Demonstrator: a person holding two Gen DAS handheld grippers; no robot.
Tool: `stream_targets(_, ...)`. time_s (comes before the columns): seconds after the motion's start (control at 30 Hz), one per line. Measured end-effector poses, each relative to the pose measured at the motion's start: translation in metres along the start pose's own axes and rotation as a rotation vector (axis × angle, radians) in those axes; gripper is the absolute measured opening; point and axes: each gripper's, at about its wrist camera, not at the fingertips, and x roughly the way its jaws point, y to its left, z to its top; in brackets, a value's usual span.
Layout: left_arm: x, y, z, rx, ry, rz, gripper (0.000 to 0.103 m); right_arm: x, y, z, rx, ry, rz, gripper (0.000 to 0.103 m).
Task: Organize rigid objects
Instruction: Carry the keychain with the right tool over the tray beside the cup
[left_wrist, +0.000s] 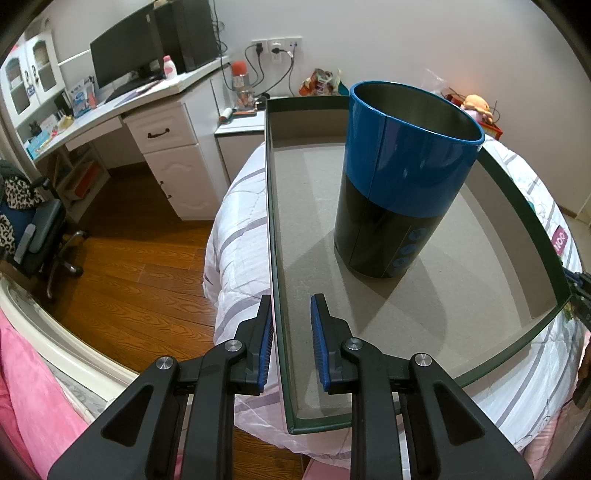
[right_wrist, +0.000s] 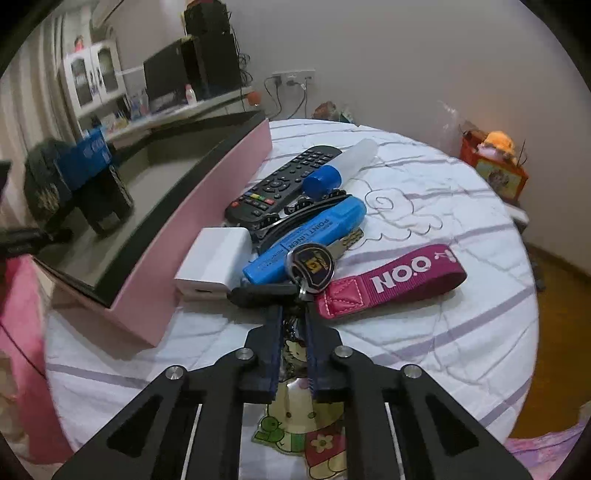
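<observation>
A blue and black tin can (left_wrist: 402, 181) stands upright in a shallow box (left_wrist: 369, 314) on the bed. My left gripper (left_wrist: 291, 314) straddles the box's left wall (left_wrist: 275, 280): the left pad touches it, the right pad stands apart. My right gripper (right_wrist: 293, 317) is shut on a key bunch (right_wrist: 310, 266) with a magenta strap (right_wrist: 399, 277) and a cartoon charm (right_wrist: 299, 424). Beside it lie a blue highlighter (right_wrist: 306, 236), a white charger (right_wrist: 214, 258), a black remote (right_wrist: 280, 184) and a blue-capped tube (right_wrist: 340, 166). The pink-sided box (right_wrist: 207, 206) and the can (right_wrist: 92, 184) show at left.
The bed (right_wrist: 443, 350) has a white striped quilt. A white desk (left_wrist: 122, 107) with a monitor and an office chair (left_wrist: 33, 229) stand left on the wood floor. A nightstand (left_wrist: 236, 129) sits by the wall. A red box with a plush toy (right_wrist: 495, 166) sits far right.
</observation>
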Motion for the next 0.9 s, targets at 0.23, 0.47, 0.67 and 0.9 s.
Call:
stream_targets(0.23, 0.0, 0.0, 0.0, -0.002, -0.002, 0.002, 0.02, -0.02, -0.003, -0.004, 0.048, -0.095, 0.039, 0.007)
stream_targets(0.47, -0.001, 0.0, -0.001, -0.002, -0.001, 0.001, 0.02, -0.047, 0.002, 0.012, 0.05, -0.188, 0.033, 0.007)
stream_targets(0.67, -0.001, 0.0, -0.001, -0.002, -0.002, 0.0, 0.02, -0.06, 0.013, 0.031, 0.029, -0.252, 0.022, 0.007)
stream_targets(0.9, -0.001, 0.001, -0.001, -0.003, -0.002, -0.003, 0.02, -0.072, 0.03, 0.055, -0.007, -0.321, 0.012, 0.007)
